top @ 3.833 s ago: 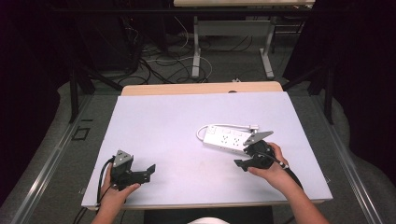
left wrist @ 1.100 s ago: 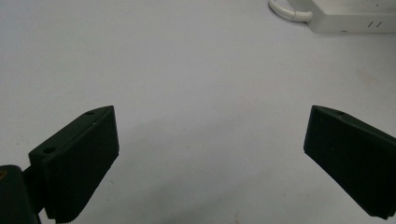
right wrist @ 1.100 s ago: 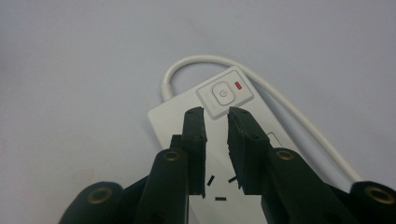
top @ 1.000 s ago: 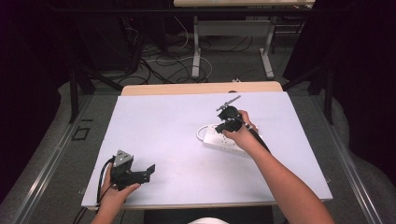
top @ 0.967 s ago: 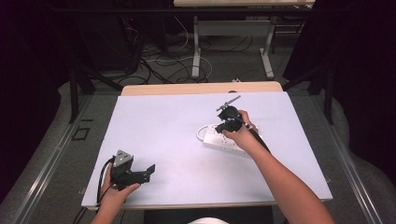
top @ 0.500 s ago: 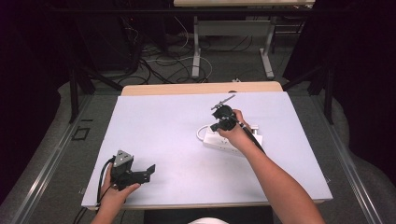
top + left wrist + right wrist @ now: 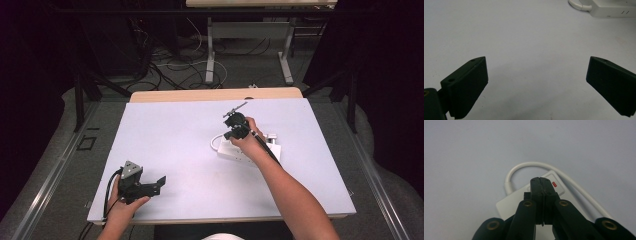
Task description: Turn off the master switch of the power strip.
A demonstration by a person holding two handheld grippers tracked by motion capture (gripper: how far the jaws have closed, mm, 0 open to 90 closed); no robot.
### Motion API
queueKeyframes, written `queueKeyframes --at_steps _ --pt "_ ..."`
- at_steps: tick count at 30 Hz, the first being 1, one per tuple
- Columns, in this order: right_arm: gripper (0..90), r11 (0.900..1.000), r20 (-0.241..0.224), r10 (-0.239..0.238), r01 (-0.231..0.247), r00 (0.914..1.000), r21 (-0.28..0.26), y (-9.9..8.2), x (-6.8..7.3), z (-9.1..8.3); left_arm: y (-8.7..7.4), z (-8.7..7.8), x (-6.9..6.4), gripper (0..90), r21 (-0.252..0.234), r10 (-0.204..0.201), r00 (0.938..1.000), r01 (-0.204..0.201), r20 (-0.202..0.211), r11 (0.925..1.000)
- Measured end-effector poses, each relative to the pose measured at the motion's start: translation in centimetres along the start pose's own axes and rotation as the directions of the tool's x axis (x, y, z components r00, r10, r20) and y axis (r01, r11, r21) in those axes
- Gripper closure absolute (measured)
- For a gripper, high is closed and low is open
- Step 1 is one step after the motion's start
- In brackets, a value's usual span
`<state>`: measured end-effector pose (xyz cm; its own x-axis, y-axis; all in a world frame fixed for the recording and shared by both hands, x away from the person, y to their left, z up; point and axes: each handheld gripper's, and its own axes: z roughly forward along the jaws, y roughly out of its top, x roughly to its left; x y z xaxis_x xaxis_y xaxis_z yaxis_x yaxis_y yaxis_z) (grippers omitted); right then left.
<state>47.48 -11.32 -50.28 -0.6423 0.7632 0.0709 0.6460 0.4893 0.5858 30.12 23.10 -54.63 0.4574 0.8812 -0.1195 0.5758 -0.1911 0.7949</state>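
Now we see a white power strip (image 7: pixel 524 202) with a small red switch (image 7: pixel 554 184) and looped cord (image 7: pixel 529 165); our right gripper (image 7: pixel 541 181), jaws pressed together, hovers just above that switch end.

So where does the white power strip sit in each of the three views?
High view: the power strip lies right of the table's centre, partly under the right gripper.
Left gripper view: its end and cable loop are at the top right corner.
Right gripper view: it lies just behind the shut jaw tips, red switch beside them.
Shared landmark: the white cable loop at the strip's end.
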Motion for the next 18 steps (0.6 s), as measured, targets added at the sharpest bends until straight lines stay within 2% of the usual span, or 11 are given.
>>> queueKeyframes --at_steps 1,4,6,7,9,11,14,15,16,18 --pt "90.0 0.9999 0.001 0.014 -0.014 0.9999 -0.004 0.0 0.0 0.1 0.0 0.0 0.0 3.9 0.004 0.001 1.0 -0.001 0.0 1.0" --pt "90.0 0.9996 0.002 0.004 -0.004 1.0 -0.028 -0.1 -0.2 0.5 0.0 0.0 0.0 3.9 0.003 0.0 1.0 0.0 0.0 1.0" --pt "90.0 0.9998 0.017 0.017 -0.017 0.9997 0.014 0.0 -0.1 0.4 0.0 0.0 0.0 3.9 0.003 0.0 1.0 0.0 0.0 1.0" --pt "90.0 0.9998 0.014 0.016 -0.016 0.9998 -0.015 -0.1 -0.1 0.7 0.0 0.0 0.0 3.9 0.003 0.0 1.0 0.0 0.0 1.0" --pt "90.0 0.9996 0.019 0.027 -0.027 0.9995 0.0 -0.1 0.0 0.8 0.0 0.0 0.0 3.9 0.003 0.0 1.0 0.0 0.0 1.0" --pt "90.0 0.9989 0.029 0.045 -0.044 0.9986 -0.018 -0.2 0.0 1.0 0.0 0.0 0.0 4.0 0.003 -0.001 1.0 0.001 0.001 1.0" --pt "90.0 0.9988 0.037 0.048 -0.047 0.9982 -0.011 -0.4 0.0 1.3 0.0 0.0 0.0 4.2 0.004 0.001 1.0 -0.001 0.001 1.0" --pt "90.0 0.9976 0.028 0.053 -0.052 0.9982 -0.047 -0.5 -0.1 1.6 0.0 0.0 0.0 4.2 0.004 0.001 1.0 -0.001 0.001 1.0" --pt "90.0 0.9989 0.034 0.046 -0.046 0.9984 0.002 -0.4 -0.1 1.4 0.0 0.0 0.0 4.2 0.004 0.0 1.0 0.0 0.001 1.0" --pt "90.0 0.9973 0.04 0.071 -0.071 0.9966 -0.02 -0.5 0.0 1.7 0.0 0.0 0.0 4.2 0.004 0.001 1.0 -0.001 0.001 1.0"
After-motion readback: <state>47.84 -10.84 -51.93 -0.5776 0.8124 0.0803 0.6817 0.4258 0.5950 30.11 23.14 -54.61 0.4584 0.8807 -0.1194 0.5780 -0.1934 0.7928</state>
